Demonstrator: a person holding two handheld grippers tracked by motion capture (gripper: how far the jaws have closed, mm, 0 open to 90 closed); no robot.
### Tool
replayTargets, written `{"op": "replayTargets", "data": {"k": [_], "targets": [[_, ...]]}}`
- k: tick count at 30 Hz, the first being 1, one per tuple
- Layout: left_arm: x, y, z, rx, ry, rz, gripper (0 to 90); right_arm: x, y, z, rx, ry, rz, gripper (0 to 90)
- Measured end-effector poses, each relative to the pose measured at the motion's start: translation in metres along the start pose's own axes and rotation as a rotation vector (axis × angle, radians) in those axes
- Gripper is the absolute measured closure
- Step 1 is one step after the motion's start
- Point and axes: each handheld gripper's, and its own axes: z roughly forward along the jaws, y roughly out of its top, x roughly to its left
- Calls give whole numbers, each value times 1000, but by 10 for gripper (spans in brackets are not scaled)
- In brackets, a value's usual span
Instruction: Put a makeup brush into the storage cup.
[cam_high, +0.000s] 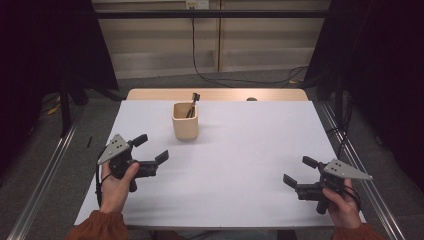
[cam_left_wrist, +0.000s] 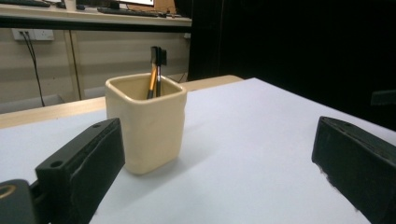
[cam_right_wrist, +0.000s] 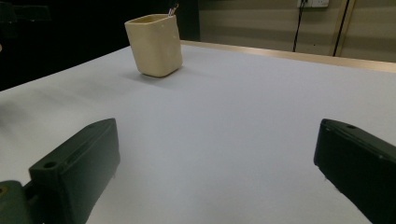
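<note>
A cream square cup (cam_high: 185, 121) stands upright on the white table (cam_high: 240, 150), toward the back left of centre, with dark pens (cam_high: 192, 105) leaning inside it. In the left gripper view the cup (cam_left_wrist: 145, 121) sits close ahead with the pens (cam_left_wrist: 155, 74) poking out. My left gripper (cam_high: 151, 148) is held low at the left, open and empty, pointing toward the cup. My right gripper (cam_high: 300, 171) is held at the front right, open and empty, well away from the cup (cam_right_wrist: 155, 44).
The white sheet covers a wooden tabletop whose far edge (cam_high: 220, 94) shows behind the cup. Metal rails (cam_high: 45, 175) run along both sides of the table. Cables (cam_high: 215, 77) lie on the floor behind.
</note>
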Motion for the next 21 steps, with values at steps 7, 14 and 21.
{"op": "replayTargets", "data": {"k": [7, 14, 21], "targets": [[-1, -10, -15, -7, 23, -3, 25, 0, 0, -1, 3, -4, 0, 0], [-5, -19, -28, 19, 29, 8, 25, 0, 0, -1, 4, -5, -3, 0], [-12, -29, -36, 21, 50, -10, 26, 0, 0, -2, 3, -9, -1, 0]]}}
